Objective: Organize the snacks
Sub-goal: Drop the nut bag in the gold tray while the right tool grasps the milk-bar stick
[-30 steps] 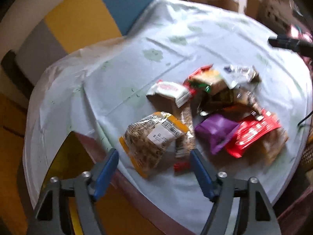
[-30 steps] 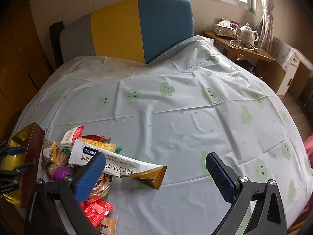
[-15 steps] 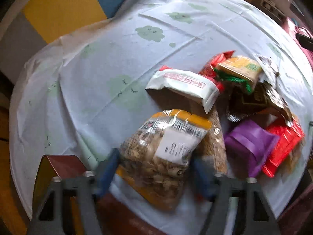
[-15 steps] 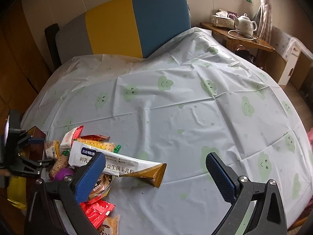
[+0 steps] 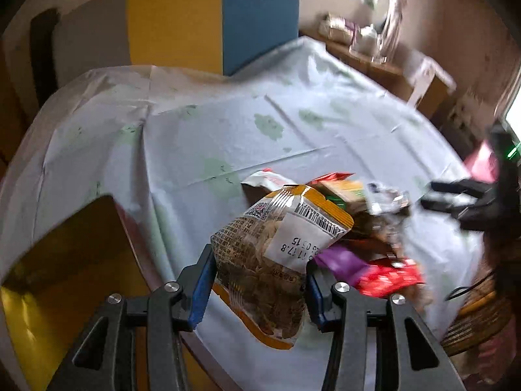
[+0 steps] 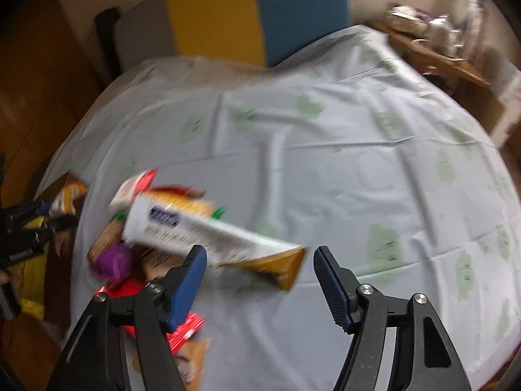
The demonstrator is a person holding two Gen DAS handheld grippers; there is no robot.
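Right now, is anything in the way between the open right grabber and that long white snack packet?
Nothing visible. The right gripper is open, and the long white packet lies on top of the snack pile, its gold end already reaching between the fingers.

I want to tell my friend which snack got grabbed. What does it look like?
Find the round table with the pale blue cloth, then the snack pile near its edge. Beside it, the left gripper fingers squeeze the peanut bag: see-through with orange edges and a white barcode sticker, unlike the purple and red packets.
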